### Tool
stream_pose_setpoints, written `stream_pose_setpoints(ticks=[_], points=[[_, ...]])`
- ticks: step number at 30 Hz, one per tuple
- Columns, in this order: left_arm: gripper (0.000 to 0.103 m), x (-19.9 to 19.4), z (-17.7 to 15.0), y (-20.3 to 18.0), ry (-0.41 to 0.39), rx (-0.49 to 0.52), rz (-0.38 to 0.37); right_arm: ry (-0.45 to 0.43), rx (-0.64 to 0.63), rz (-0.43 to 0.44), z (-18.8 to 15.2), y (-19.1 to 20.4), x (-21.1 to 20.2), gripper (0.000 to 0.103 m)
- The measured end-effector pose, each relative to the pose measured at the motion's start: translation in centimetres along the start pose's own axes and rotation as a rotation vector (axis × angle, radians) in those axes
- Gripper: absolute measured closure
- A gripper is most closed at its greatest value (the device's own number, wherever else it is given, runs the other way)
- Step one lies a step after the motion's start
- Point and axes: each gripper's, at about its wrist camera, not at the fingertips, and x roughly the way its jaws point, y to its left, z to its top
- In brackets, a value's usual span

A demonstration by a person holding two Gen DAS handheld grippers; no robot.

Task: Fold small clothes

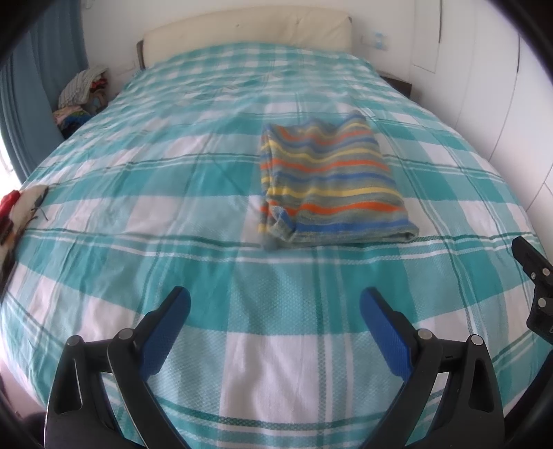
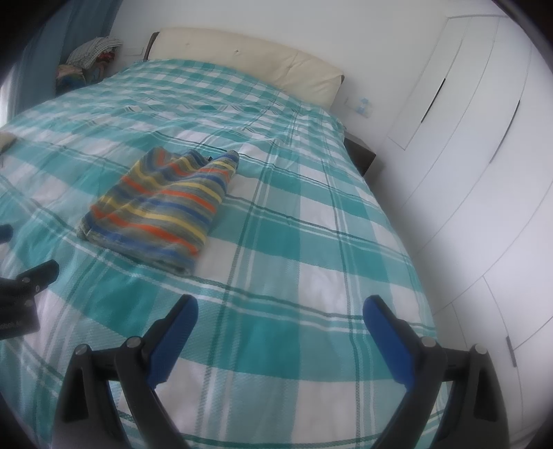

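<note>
A small striped garment (image 1: 328,183) in grey, orange, yellow and blue lies folded into a rectangle on the teal and white checked bedspread (image 1: 172,214). It also shows in the right wrist view (image 2: 162,207), left of centre. My left gripper (image 1: 274,307) is open and empty, hovering over the bed short of the garment. My right gripper (image 2: 280,314) is open and empty, to the right of the garment and nearer the bed's right edge. The right gripper's body (image 1: 535,283) shows at the left wrist view's right edge. The left gripper's body (image 2: 24,290) shows at the right wrist view's left edge.
A cream headboard (image 1: 249,31) stands at the far end. A pile of clothes (image 1: 83,96) sits at the far left beside blue curtains (image 1: 31,86). More fabric (image 1: 20,210) lies at the bed's left edge. White wardrobe doors (image 2: 484,155) line the right side.
</note>
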Motion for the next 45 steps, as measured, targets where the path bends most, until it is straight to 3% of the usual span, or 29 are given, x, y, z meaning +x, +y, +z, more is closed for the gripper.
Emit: stream_pose_setpoints(ticks=[45], points=[[0.004,-0.99,0.23,-0.48,-0.012,0.025,0.043,0.006,-0.017,0.010,-0.08,0.87,-0.30,0.008]])
